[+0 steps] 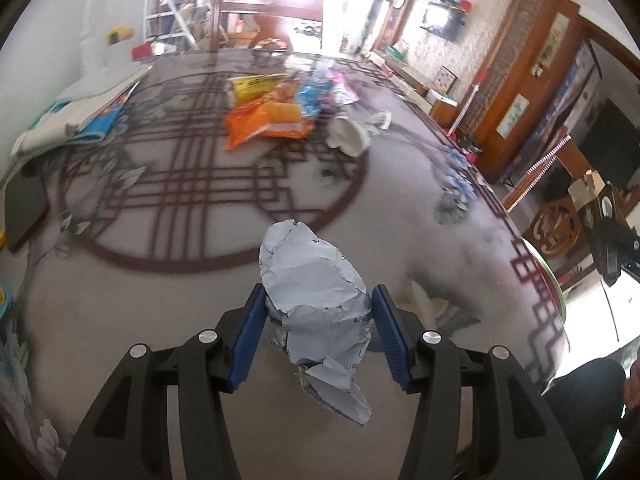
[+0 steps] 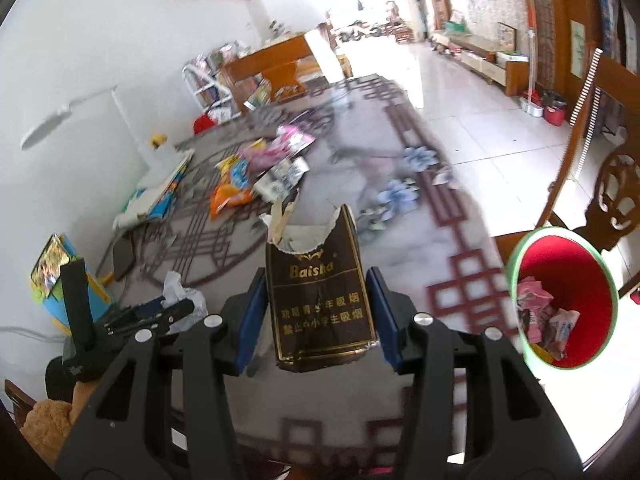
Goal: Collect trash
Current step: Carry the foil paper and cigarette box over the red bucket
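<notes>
Now our left tongs (image 1: 319, 322) clamp crumpled paper (image 1: 316, 292), right tongs (image 2: 316, 312) a torn pack (image 2: 320, 296); loose grips risk drops short of the bin (image 2: 516, 264).

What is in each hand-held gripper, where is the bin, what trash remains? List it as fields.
left hand-held gripper: shut on crumpled grey paper
right hand-held gripper: shut on torn brown cigarette pack, held upright
bin: red inside, green rim, beside the table at the right of the right wrist view, already holding wrappers
table: patterned cloth
trash remaining: orange snack bag, other colourful wrappers, white cup on its side
</notes>
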A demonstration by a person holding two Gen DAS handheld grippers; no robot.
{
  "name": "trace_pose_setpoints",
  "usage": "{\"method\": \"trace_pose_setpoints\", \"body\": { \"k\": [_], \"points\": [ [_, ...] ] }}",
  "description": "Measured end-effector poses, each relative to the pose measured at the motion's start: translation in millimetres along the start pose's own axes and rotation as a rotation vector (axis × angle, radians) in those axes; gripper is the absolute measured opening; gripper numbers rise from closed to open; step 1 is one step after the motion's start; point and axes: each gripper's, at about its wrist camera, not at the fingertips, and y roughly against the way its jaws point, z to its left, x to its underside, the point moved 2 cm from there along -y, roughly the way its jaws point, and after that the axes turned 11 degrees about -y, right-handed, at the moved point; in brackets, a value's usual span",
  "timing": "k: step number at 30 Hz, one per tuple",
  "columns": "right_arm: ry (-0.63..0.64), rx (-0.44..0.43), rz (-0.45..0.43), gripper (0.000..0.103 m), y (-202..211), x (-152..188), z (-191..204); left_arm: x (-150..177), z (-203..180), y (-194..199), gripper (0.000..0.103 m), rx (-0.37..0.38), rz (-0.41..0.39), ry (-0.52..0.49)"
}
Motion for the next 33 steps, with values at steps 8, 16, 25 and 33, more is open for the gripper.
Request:
{"method": "trace_pose_setpoints", "body": {
  "k": [8, 16, 25, 33],
  "points": [
    [-0.097, 0.044, -0.054, 0.048, 25, -7, -49, -27, -61, 9, 0.051, 0.096, -0.039, -0.039],
    [-0.174, 0.101, -0.108, 0.048, 46, -11, -95, -58, -129, 10, 0.051, 0.206, -0.067, -0.125],
    [-0.267, 0.18, -0.15, 0.048, 60, -14, -154, -84, -209, -4, 0.052, 0.302, -0.072, -0.24],
    [-0.371, 0.235, -0.163, 0.048, 62, -10, -210, -104, -274, -34, 0.052, 0.449, -0.013, -0.277]
  ]
}}
